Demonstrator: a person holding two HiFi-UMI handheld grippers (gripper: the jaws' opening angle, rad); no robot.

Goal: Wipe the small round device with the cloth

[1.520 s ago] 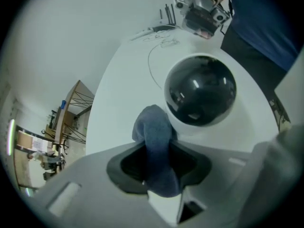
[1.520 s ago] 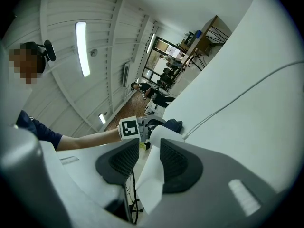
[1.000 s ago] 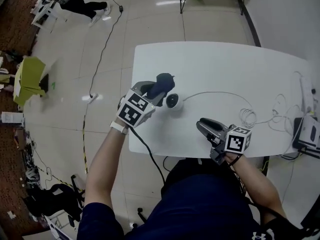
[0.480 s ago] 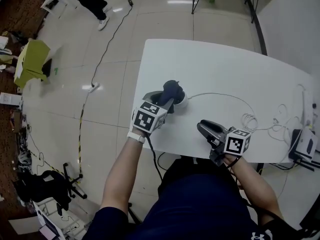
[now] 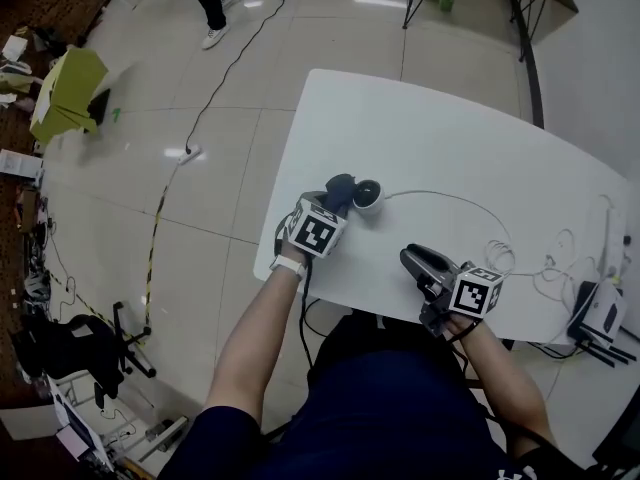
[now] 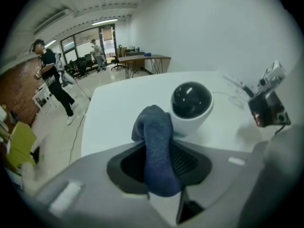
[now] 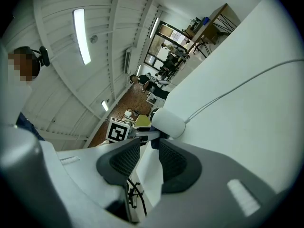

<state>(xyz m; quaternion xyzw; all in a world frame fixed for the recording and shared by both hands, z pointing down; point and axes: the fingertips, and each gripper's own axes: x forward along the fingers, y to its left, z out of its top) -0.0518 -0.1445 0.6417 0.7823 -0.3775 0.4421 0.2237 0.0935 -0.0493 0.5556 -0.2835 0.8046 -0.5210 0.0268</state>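
The small round device (image 5: 367, 195) is a white dome with a black lens and stands near the white table's (image 5: 450, 148) left edge. My left gripper (image 5: 330, 209) is shut on a dark blue cloth (image 5: 340, 186) just left of the device. In the left gripper view the cloth (image 6: 156, 146) sticks out between the jaws of the gripper (image 6: 159, 163), its tip against the lower left side of the device (image 6: 191, 106). My right gripper (image 5: 412, 258) is over the table's near edge and is open and empty. The right gripper view shows a bare gap at the gripper (image 7: 149, 160) and the device (image 7: 167, 121) beyond it.
A white cable (image 5: 440, 196) runs from the device to a coil (image 5: 497, 256) on the right. Adapters and boxes (image 5: 600, 316) lie at the table's right end, and one black box (image 6: 266, 109) is beside the device. A person (image 6: 50, 75) stands on the floor beyond the table.
My left gripper has come down and rolled, bringing the cloth from above the device to its left side near the tabletop. The right gripper has stayed in place.
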